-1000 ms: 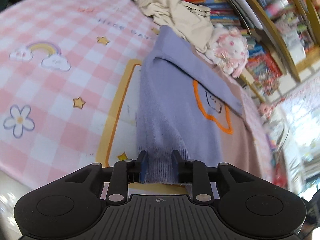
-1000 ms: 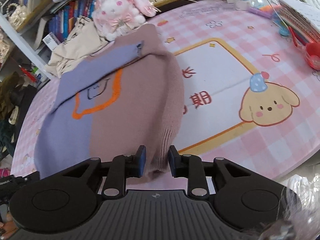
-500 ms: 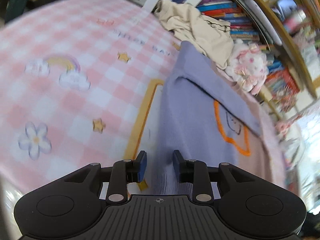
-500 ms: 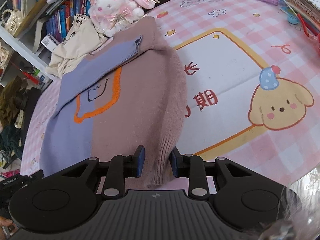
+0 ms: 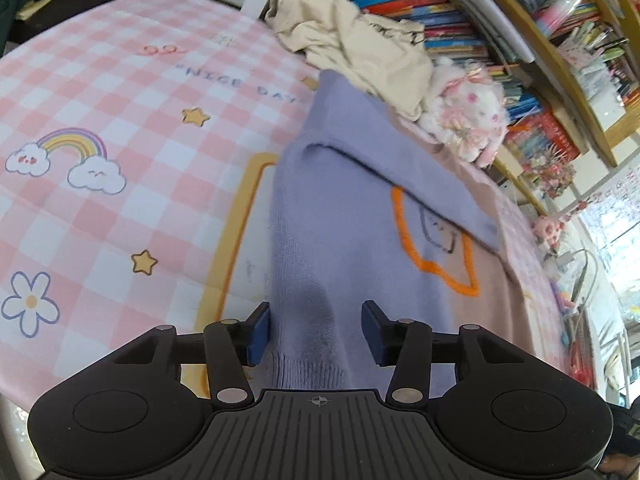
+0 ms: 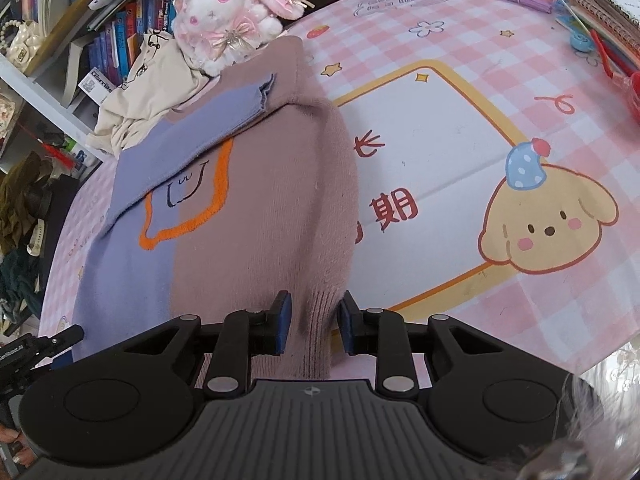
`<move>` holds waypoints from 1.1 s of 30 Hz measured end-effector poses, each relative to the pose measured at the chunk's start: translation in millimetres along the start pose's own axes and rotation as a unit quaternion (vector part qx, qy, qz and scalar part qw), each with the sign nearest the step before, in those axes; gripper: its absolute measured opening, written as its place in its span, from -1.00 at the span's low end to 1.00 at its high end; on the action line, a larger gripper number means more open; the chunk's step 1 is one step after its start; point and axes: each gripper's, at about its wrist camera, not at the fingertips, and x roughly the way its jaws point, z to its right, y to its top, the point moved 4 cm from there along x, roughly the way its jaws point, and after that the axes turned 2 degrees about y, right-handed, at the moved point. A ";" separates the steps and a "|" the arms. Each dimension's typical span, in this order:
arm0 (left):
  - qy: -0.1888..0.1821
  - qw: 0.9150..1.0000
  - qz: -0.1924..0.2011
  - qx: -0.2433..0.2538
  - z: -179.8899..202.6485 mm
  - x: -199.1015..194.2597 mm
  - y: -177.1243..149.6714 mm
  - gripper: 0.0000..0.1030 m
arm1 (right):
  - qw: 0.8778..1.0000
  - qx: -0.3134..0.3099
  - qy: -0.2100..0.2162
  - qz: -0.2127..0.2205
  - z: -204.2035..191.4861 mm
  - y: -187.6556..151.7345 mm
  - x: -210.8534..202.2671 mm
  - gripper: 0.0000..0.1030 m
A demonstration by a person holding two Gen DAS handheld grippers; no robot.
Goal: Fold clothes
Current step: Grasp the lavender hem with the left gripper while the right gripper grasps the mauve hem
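Note:
A knit sweater [image 5: 352, 232], half lilac and half mauve with an orange outlined motif, lies flat on the pink checked tablecloth [image 5: 120, 220]. Its lilac sleeve [image 5: 400, 184] is folded across the chest. My left gripper [image 5: 316, 332] is open at the lilac hem, its fingers standing wide on either side of the ribbing. In the right wrist view the sweater [image 6: 256, 220] runs away from me, and my right gripper [image 6: 315, 322] is shut on the mauve hem corner. The folded sleeve [image 6: 192, 128] ends near the collar.
A crumpled cream garment [image 5: 360, 40] [image 6: 160, 76] and a white-pink plush rabbit [image 5: 468, 120] [image 6: 228, 16] sit just beyond the collar, against bookshelves [image 5: 440, 12]. Pens and notebooks [image 6: 600, 52] lie at the far right. The tablecloth [image 6: 440, 140] shows bare to the right of the sweater.
My left gripper has opened and let go of the lilac hem, which now rests on the table. The right gripper keeps its hold on the mauve hem, and the sweater has settled flat.

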 end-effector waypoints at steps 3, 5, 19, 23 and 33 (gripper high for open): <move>-0.020 1.000 0.013 -0.010 4.9 -10.1 1.3 -0.19 | 1.000 0.002 -0.004 0.001 2.0 1.4 0.0 -0.52; -0.022 1.000 0.013 -0.013 4.3 -12.1 1.6 -0.19 | 1.000 0.005 -0.004 0.000 3.5 1.9 0.4 -0.52; 0.050 0.997 -0.037 0.037 -14.3 -1.3 -13.7 -0.73 | 1.000 -0.016 -0.009 -0.007 2.8 -1.5 1.4 -0.81; 0.015 0.999 -0.041 -0.005 -24.1 -3.8 -17.6 -0.66 | 1.000 0.021 0.014 -0.016 9.2 -1.8 3.7 -0.75; 0.020 0.999 -0.038 -0.027 -27.4 -1.3 -13.4 -0.92 | 0.997 0.060 0.035 -0.023 12.6 3.9 8.9 -0.86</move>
